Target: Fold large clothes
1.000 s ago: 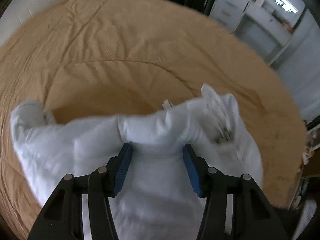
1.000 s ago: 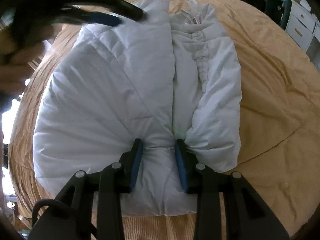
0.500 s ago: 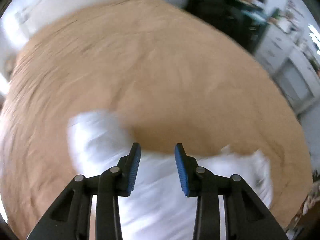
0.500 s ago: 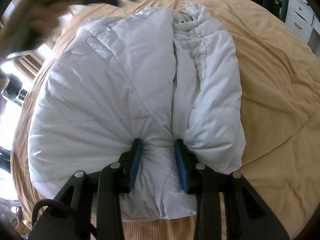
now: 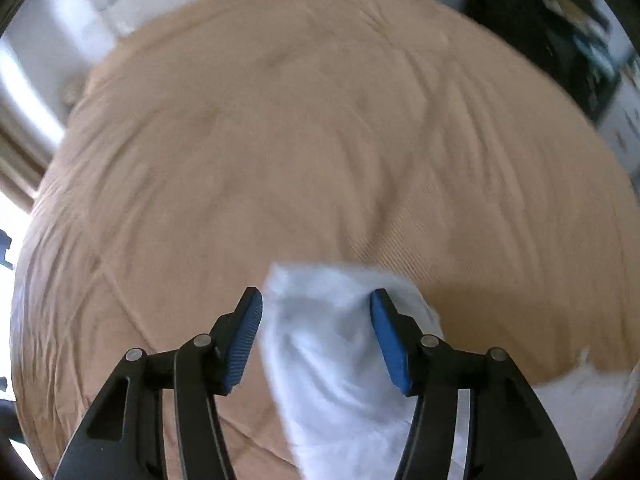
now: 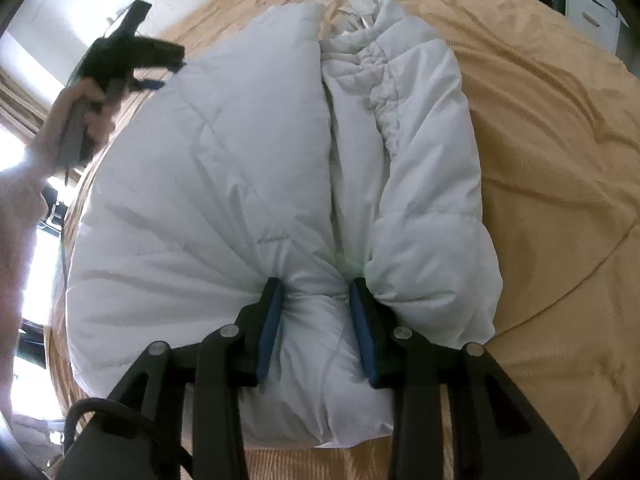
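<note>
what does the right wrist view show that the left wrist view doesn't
Only right wrist: the whole folded jacket, the right tongs clamped on its near end, a hand holding the left tongs beside its far corner. Only left wrist: dark furniture, and jacket fabric between the left tongs' pads, which have just been opening. Both: the white jacket on the tan bedspread.

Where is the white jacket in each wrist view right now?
Left wrist: the jacket shows only as a blurred white corner at bottom centre, between the left gripper's fingers.
Right wrist: it fills the centre of the picture, its near edge pinched in the right gripper.
Shared landmark: the tan bedspread under it.
</note>
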{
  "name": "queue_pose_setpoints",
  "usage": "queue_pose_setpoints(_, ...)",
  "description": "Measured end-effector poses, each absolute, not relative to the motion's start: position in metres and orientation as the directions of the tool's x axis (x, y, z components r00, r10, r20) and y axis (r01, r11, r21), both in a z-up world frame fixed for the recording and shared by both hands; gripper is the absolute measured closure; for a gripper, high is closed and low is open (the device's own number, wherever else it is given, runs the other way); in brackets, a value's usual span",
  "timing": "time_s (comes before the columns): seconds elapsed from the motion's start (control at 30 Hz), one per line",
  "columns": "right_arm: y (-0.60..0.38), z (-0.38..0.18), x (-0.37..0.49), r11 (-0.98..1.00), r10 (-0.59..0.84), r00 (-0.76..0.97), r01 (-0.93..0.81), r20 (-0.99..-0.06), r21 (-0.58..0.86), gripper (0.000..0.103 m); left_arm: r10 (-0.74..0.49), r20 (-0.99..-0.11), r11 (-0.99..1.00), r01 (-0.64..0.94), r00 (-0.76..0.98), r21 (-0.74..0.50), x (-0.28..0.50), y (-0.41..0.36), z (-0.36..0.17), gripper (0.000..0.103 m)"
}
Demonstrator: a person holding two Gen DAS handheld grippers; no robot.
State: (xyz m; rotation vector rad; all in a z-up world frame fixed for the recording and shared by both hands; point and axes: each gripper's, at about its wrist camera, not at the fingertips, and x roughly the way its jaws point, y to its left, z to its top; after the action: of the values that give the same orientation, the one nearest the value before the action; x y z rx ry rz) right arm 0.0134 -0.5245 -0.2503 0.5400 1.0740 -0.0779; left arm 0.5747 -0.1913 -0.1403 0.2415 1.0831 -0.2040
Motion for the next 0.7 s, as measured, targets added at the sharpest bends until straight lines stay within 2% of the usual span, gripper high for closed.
queue_pose_setpoints(0.07,-0.531,-0.25,0.013,0.869,0.206,0.48,0.311,-0.853,0.384,0.068,-0.075,-0.865,0.971,0.232,0.496,0.049,0.565,-0.16,-0.117,0.044)
queue_pose_setpoints(0.1,-0.533,-0.25,0.013,0.867,0.211,0.478,0.312,-0.853,0.389,0.068,-0.09,-0.864,0.971,0.236,0.495,0.034,0.557,-0.15,-0.112,0.038)
queue_pose_setpoints(0.27,-0.552,-0.231,-0.001,0.818,0.252,0.514,0.339,-0.82,0.464,0.066,-0.184,-0.879,0.926,0.378,0.439,-0.005,0.49,-0.114,-0.108,0.021)
queue_pose_setpoints(0.3,-0.556,-0.218,-0.008,0.815,0.241,0.531,0.344,-0.813,0.466,0.064,-0.214,-0.881,0.913,0.408,0.422,-0.027,0.471,-0.112,-0.11,0.021)
queue_pose_setpoints(0.33,-0.559,-0.206,-0.016,0.815,0.215,0.552,0.353,-0.806,0.46,0.056,-0.234,-0.884,0.906,0.421,0.405,-0.047,0.456,-0.109,-0.112,0.021)
queue_pose_setpoints(0.37,-0.561,-0.19,-0.026,0.821,0.162,0.576,0.372,-0.801,0.433,0.035,-0.251,-0.885,0.903,0.424,0.393,-0.068,0.444,-0.107,-0.112,0.02)
queue_pose_setpoints(0.43,-0.56,-0.16,-0.046,0.836,0.027,0.614,0.419,-0.789,0.355,0.015,-0.274,-0.888,0.908,0.403,0.368,-0.113,0.421,-0.103,-0.118,0.02)
queue_pose_setpoints(0.5,-0.552,-0.141,-0.055,0.845,-0.009,0.637,0.416,-0.771,0.335,0.015,-0.296,-0.895,0.908,0.39,0.335,-0.154,0.405,-0.105,-0.124,0.02)
queue_pose_setpoints(0.63,-0.52,-0.145,-0.038,0.872,-0.042,0.579,0.419,-0.814,0.254,0.011,-0.294,-0.906,0.916,0.361,0.304,-0.176,0.395,-0.102,-0.136,0.02)
queue_pose_setpoints(0.67,-0.515,-0.151,-0.032,0.878,-0.072,0.55,0.43,-0.832,0.208,0.011,-0.298,-0.908,0.917,0.353,0.294,-0.187,0.394,-0.1,-0.138,0.02)
queue_pose_setpoints(0.7,-0.508,-0.163,-0.023,0.875,-0.17,0.474,0.476,-0.864,0.089,0.011,-0.301,-0.909,0.918,0.347,0.288,-0.194,0.395,-0.095,-0.141,0.02)
